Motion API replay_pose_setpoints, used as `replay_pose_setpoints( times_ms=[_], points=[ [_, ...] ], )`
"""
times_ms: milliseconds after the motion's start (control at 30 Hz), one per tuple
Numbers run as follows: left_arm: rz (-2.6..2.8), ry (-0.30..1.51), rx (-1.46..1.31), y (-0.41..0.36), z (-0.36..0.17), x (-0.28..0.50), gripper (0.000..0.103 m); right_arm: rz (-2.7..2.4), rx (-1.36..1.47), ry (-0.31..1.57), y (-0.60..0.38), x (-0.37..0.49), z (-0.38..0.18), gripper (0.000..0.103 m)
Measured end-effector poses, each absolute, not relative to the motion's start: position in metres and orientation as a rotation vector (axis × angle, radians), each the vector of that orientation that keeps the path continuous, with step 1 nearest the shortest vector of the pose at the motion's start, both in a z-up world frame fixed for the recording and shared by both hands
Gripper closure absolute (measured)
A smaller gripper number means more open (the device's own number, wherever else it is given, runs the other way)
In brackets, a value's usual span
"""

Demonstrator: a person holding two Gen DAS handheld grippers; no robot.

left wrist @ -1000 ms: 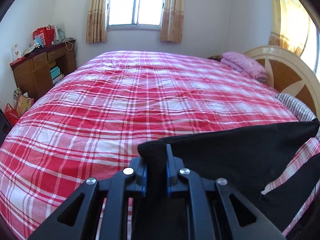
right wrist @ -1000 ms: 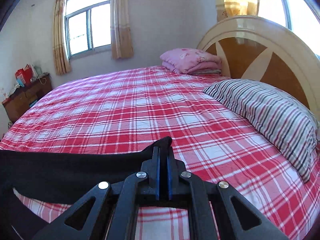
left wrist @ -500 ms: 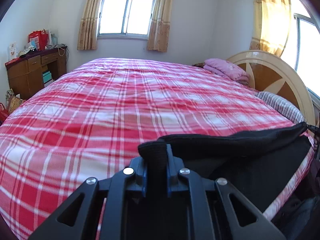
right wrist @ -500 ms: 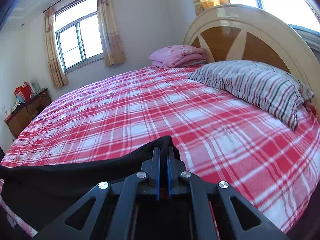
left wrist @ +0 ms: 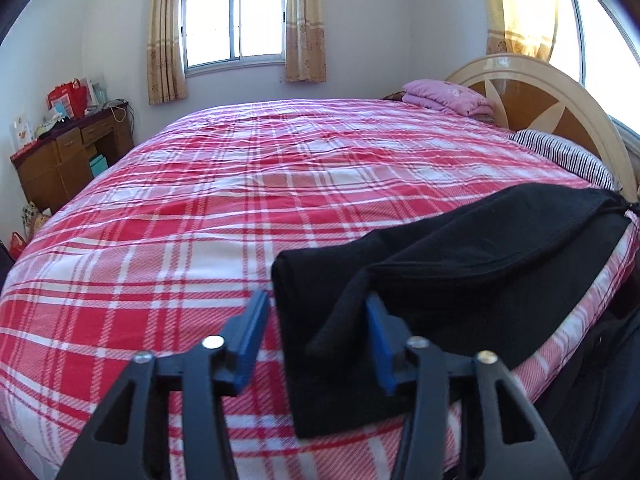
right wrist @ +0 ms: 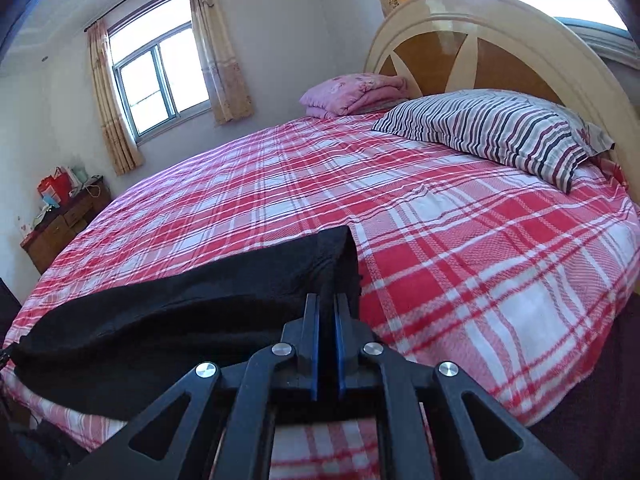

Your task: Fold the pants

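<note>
- The left gripper [left wrist: 316, 328] has just been opening; its blue pads [left wrist: 252, 336] now stand apart, and the corner of the black pants [left wrist: 460, 280] lies between them, with a gap showing at the left pad
- Whether the right-hand pad of that gripper touches the cloth draped next to it cannot be told
- The right gripper [right wrist: 326, 336] has its jaws drawn together, only a thin slot between the blue pads [right wrist: 314, 344], clamped on the other end of the pants [right wrist: 192, 312], whose corner stands up just above the fingertips
- The pants lie in a long folded band along the near edge of the bed [left wrist: 200, 208], stretching between the two grippers; the left end rests flat on the cover, the right end is lifted a little in the grip
- The bed wears a red and white plaid cover [right wrist: 460, 248], lightly wrinkled in the middle
- At the head of the bed a striped pillow [right wrist: 492, 128] rests against the rounded wooden headboard [right wrist: 480, 40]
- Beside the pillow, farther off, sits a folded pink blanket [right wrist: 352, 92]
- Beyond the bed's far side a window [left wrist: 236, 20] with beige curtains [left wrist: 306, 20] lets in bright light
- Against the left wall stands a wooden desk [left wrist: 68, 160] with red bags [left wrist: 66, 96] and small clutter on top
</note>
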State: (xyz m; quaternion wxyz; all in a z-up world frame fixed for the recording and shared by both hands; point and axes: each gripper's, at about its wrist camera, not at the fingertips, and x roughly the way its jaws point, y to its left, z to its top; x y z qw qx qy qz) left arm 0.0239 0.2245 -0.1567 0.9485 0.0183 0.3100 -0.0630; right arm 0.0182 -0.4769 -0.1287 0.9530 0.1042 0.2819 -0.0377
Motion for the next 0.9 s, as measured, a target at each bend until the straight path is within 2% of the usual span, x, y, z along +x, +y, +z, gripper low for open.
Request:
replay_pose_setpoints(
  times_ms=[33, 100, 167, 200, 500, 667, 800, 867, 900],
  points=[
    [-0.122, 0.625, 0.048, 0.227, -0.156, 0.02, 0.039, -0.084, 0.21, 0.572, -0.477, 0.013, -0.128, 0.093],
    [-0.129, 0.621, 0.055, 0.23, -0.157, 0.013, 0.039, -0.104, 0.206, 0.575, -0.478, 0.002, -0.126, 0.08],
    [-0.14, 0.624, 0.062, 0.233, -0.157, 0.008, 0.035, -0.117, 0.203, 0.579, -0.478, -0.008, -0.124, 0.046],
    [-0.137, 0.626, 0.073, 0.233, -0.157, 0.006, 0.031, -0.124, 0.195, 0.577, -0.476, -0.012, -0.122, 0.044],
    [-0.14, 0.638, 0.084, 0.257, -0.152, -0.016, 0.029, -0.168, 0.153, 0.512, -0.457, -0.031, -0.093, 0.044],
    [-0.107, 0.614, -0.063, 0.281, -0.14, -0.016, 0.028, -0.066, 0.066, 0.467, -0.403, -0.021, -0.074, 0.044],
    [-0.126, 0.641, -0.064, 0.262, -0.137, 0.007, 0.028, 0.051, -0.063, 0.472, -0.335, 0.0, -0.07, 0.044],
    [-0.148, 0.688, -0.074, 0.251, -0.141, 0.025, 0.032, 0.12, -0.105, 0.485, -0.304, 0.01, -0.073, 0.044],
    [-0.168, 0.714, -0.086, 0.245, -0.145, 0.035, 0.042, 0.174, -0.122, 0.492, -0.285, 0.015, -0.076, 0.044]
  ],
)
